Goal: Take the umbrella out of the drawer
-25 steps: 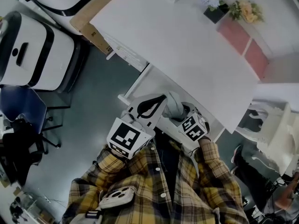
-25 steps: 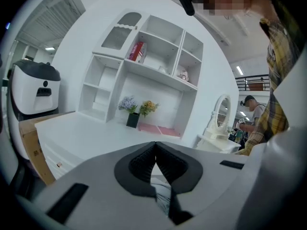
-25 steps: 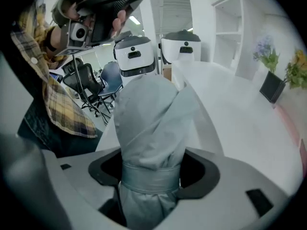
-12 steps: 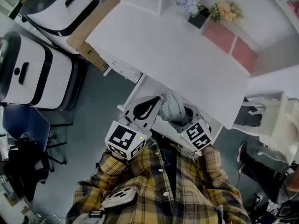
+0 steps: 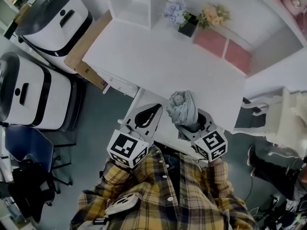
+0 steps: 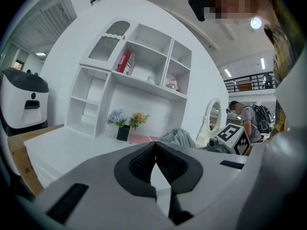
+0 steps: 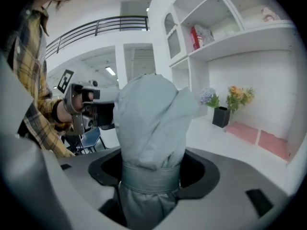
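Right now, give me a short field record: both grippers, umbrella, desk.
left gripper: jaws together, nothing between them
right gripper: clamped on the umbrella at its strap
umbrella: folded, grey-blue, upright in the jaws, over the desk's front edge
desk: white top
flowers: blue and orange bunches at the desk's far side

The white table (image 5: 158, 66) carries a black flower pot (image 5: 188, 27) at its far edge. A white shelf unit (image 5: 132, 4) stands left of the pot. Pink pads (image 5: 223, 49) lie right of it.
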The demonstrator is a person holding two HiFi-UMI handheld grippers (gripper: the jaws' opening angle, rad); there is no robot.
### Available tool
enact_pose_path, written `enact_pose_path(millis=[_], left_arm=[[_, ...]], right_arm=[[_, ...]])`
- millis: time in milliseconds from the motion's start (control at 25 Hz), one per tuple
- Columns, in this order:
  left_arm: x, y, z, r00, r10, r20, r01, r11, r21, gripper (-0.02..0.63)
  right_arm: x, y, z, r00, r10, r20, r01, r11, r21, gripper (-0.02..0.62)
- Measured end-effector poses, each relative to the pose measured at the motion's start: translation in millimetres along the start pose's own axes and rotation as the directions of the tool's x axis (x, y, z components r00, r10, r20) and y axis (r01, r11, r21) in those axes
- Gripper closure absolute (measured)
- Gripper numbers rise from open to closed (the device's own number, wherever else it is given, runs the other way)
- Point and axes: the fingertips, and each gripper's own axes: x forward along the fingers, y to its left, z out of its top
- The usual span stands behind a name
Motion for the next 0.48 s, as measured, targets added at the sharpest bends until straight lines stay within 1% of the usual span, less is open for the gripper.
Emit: enact_pose_path(millis=[120, 240, 480], left_arm=[[6, -6, 6, 1.0, -0.022, 0.006, 0.022, 1.0, 0.013, 0.585], [12, -11, 9, 0.999, -0.048, 0.006, 0.048, 0.999, 0.024, 0.584], [21, -25, 12, 0.995, -0.099, -0.007, 0.099, 0.994, 0.04, 0.585]], right_arm=[[-19, -8, 19, 0.996, -0.027, 0.084, 0.023, 0.998, 0.05, 0.275], [-36, -13, 38, 0.985, -0.054, 0.161, 0.04, 0.995, 0.089, 0.275], [-59, -15, 59, 0.962, -0.097, 0.253, 0.065, 0.989, 0.131, 0.276]])
